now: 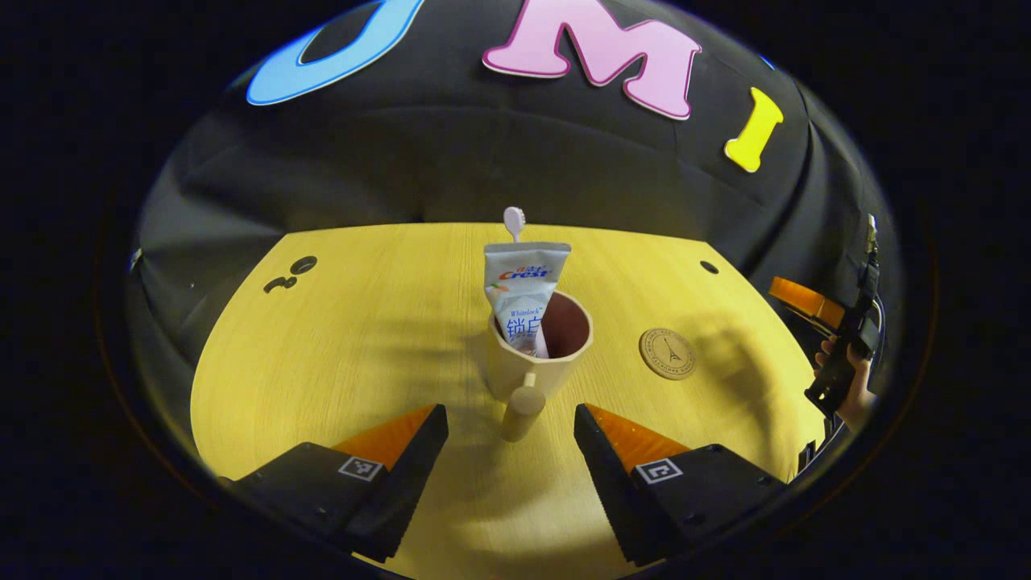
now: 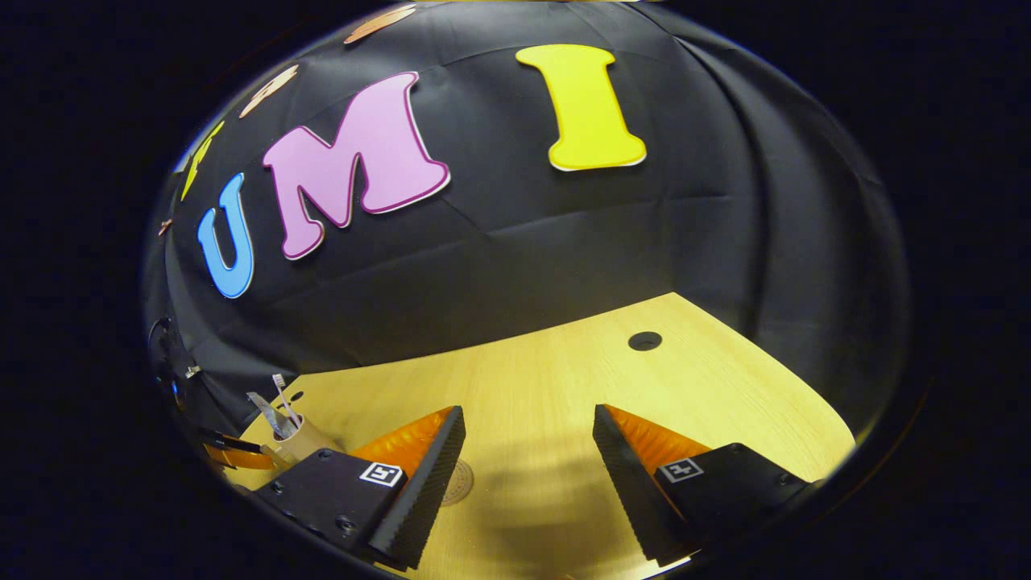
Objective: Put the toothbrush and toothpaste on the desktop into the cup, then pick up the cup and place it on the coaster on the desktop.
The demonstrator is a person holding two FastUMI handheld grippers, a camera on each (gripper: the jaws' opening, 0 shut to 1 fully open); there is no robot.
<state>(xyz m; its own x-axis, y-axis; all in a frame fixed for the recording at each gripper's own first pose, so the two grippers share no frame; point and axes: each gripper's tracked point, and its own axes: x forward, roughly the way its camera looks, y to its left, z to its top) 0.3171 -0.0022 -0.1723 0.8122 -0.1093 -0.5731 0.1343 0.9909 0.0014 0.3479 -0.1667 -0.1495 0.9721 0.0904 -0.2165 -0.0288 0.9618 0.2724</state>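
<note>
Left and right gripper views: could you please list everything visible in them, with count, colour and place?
cup: one, beige with a handle, mid-table, ahead of the left hand-held gripper
toothpaste: one, white tube, standing in the cup
toothbrush: one, pale head sticking up behind the tube
coaster: one, tan disc, on the table beside the cup, apart from it
table: one, yellow wood, with dark holes near its far edge
left hand-held gripper: one, open, handle between its fingers, untouched
right hand-held gripper: one, open over bare table
hand: one, holding the right hand-held gripper
</note>
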